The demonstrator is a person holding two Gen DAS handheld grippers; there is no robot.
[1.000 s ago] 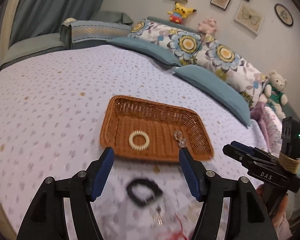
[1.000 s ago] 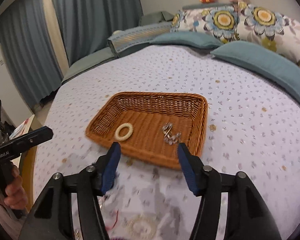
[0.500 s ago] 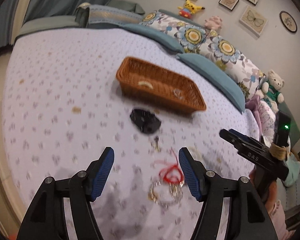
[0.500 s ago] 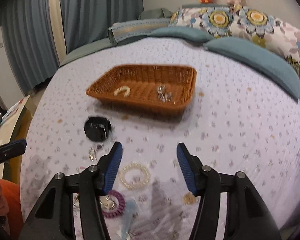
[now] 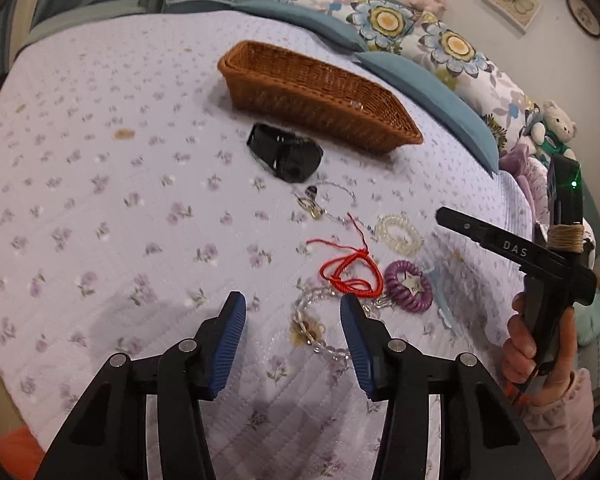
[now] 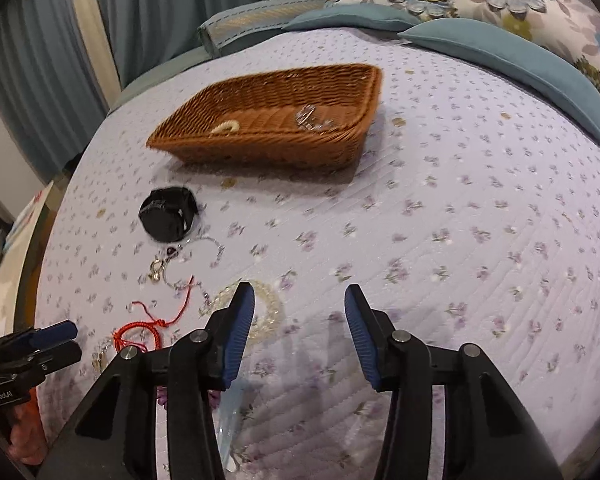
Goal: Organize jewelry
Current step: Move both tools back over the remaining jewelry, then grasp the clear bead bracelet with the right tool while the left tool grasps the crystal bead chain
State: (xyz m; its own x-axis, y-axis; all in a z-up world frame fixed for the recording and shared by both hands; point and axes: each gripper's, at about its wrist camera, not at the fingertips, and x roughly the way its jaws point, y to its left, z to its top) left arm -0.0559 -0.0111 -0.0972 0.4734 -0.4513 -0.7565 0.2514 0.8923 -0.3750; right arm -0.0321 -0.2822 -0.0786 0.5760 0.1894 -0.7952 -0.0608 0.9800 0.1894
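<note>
A brown wicker basket sits mid-bed, holding a cream ring and a silvery piece. In front of it lie a black watch, a thin chain, a red cord bracelet, a pearl bracelet, a purple coil tie and a clear bead bracelet. My left gripper hovers over the bead bracelet, jaws closing, pads not touching it. My right gripper is closing over bare quilt beside the pearl bracelet.
The lilac flowered quilt covers the bed. Blue and flowered pillows line the far side, with plush toys beyond. A pale blue clip lies under the right gripper. The bed's edge runs along the left.
Both grippers came down and back from the basket toward the loose jewelry. Their jaws have narrowed. The basket now lies farther off, and nothing has been picked up.
</note>
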